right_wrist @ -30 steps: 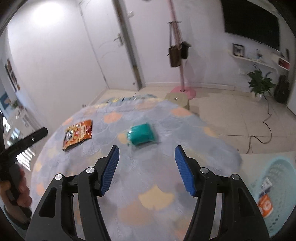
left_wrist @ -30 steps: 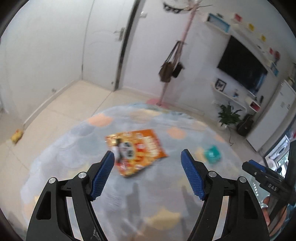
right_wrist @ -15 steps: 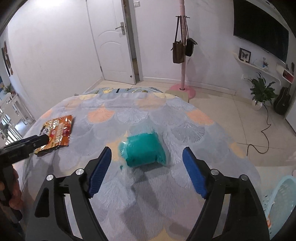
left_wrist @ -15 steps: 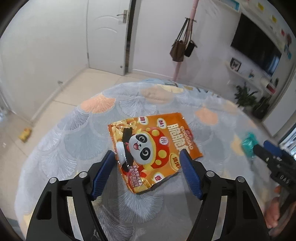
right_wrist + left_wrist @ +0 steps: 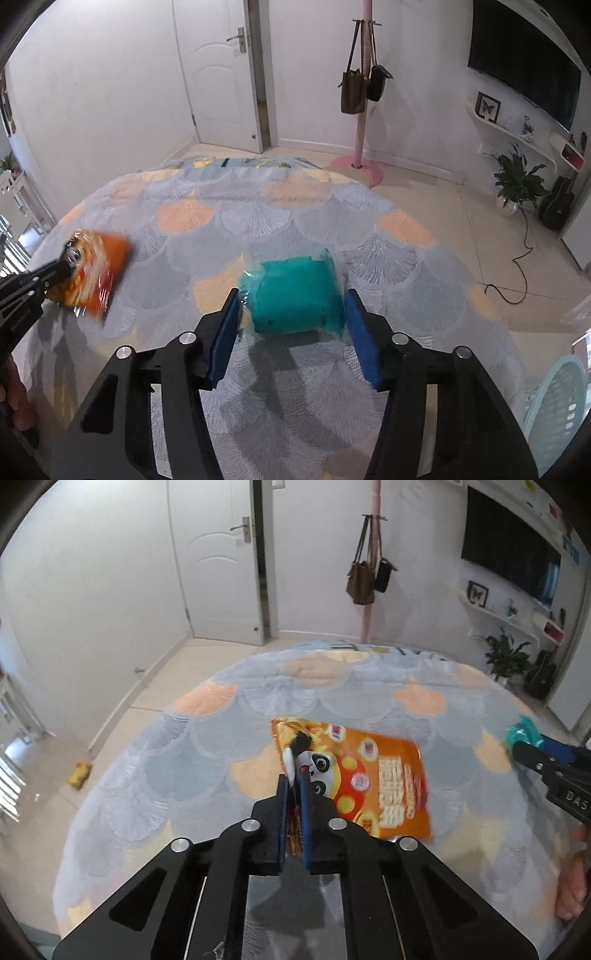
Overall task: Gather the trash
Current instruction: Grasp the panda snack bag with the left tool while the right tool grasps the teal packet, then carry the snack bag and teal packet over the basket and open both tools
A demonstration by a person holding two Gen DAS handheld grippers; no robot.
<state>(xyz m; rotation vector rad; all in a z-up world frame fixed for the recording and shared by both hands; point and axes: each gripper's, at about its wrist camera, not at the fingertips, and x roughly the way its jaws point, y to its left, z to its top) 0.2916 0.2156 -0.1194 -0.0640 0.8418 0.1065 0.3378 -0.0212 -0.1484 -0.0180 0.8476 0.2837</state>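
Left claw [image 5: 293, 775] clamped on the near edge of the orange bag [image 5: 369, 775], 9 o'clock on the bed [image 5: 295, 221]. Right claw [image 5: 291, 306] closing around the teal pack [image 5: 295, 295] at centre; pads at its sides, contact uncertain. Step: dual pickup. Next: finish right grip, lift both, carry to basket [image 5: 554, 406] at 4 o'clock.

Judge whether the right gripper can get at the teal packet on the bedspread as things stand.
Probably yes. The right gripper already straddles the teal packet, its jaws closing on it with nothing between. The left gripper is busy off to the side, clamping the orange snack bag.
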